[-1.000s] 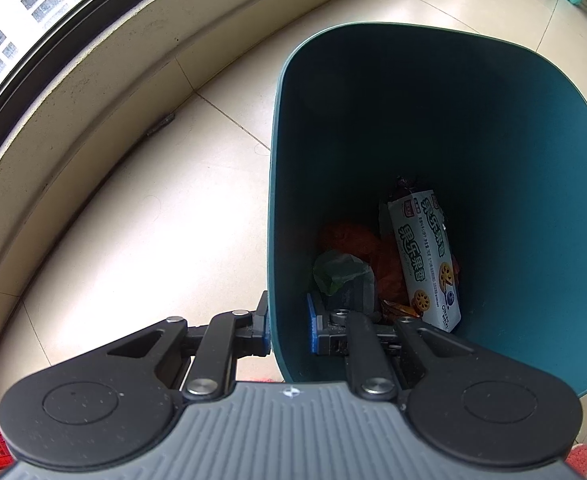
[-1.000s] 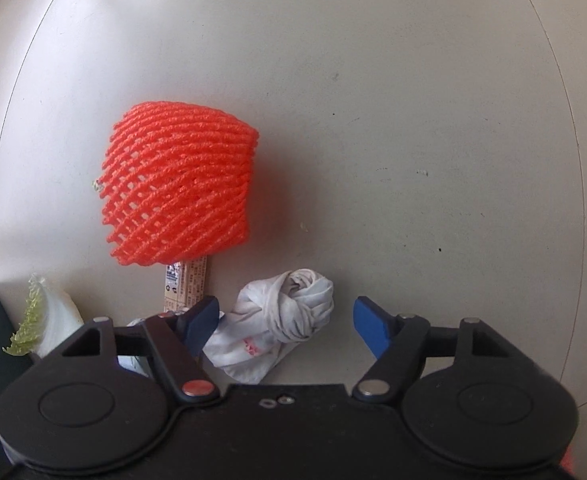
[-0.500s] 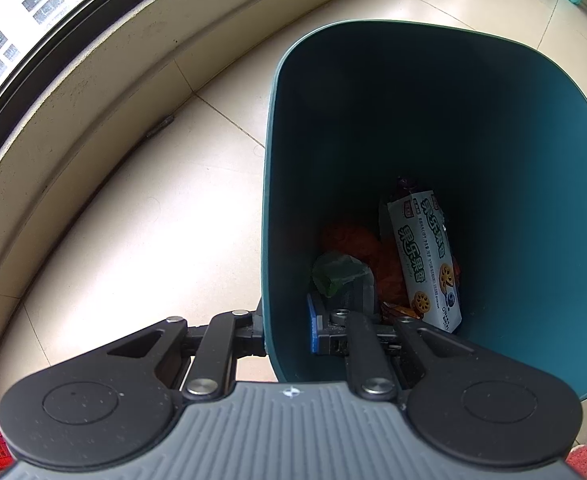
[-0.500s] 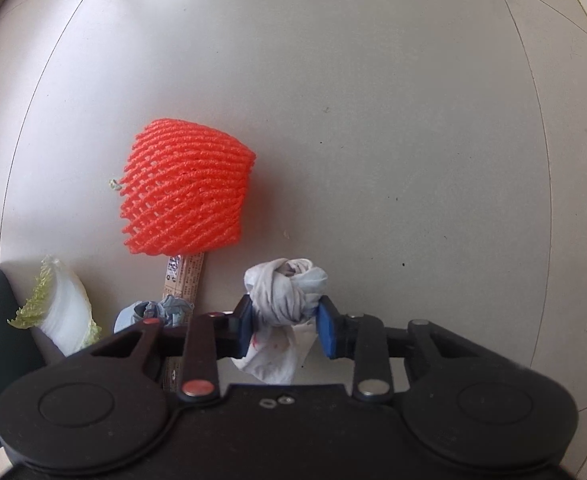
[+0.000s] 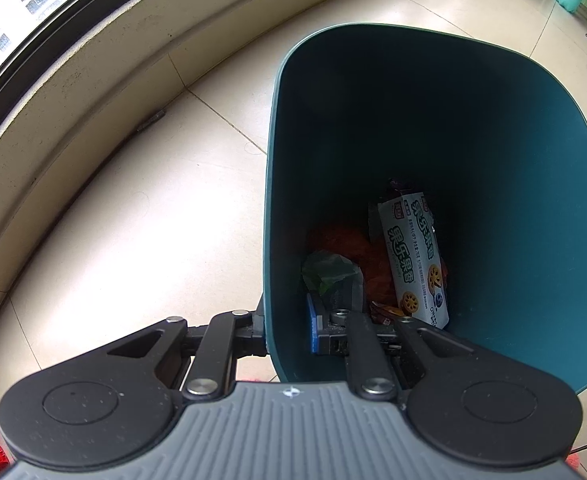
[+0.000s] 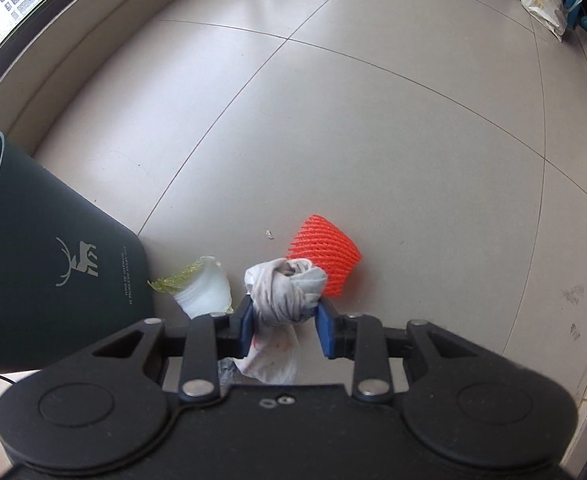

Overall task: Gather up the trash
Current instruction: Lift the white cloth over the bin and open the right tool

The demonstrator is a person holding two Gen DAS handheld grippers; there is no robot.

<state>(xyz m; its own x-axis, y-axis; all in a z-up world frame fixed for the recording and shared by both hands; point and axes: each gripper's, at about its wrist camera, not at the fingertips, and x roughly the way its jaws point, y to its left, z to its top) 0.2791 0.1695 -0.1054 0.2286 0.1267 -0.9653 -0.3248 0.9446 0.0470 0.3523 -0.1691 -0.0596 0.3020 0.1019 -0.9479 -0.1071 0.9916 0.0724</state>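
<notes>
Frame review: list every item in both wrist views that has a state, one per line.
left gripper: shut on the bin's near wall
trash bin: open-topped, partly filled
biscuit packet: inside the bin, leaning on other trash
right gripper: shut on the knotted white bag
knotted white bag: held, off the floor
orange foam net: lying on the floor
cabbage leaf: on the floor beside the bin

Bright window daylight — floor glare, fisheye-bent edges.

Knotted, stained white rag [image 6: 283, 292] clamped off the floor, beside teal bin [image 6: 53, 272]
</notes>
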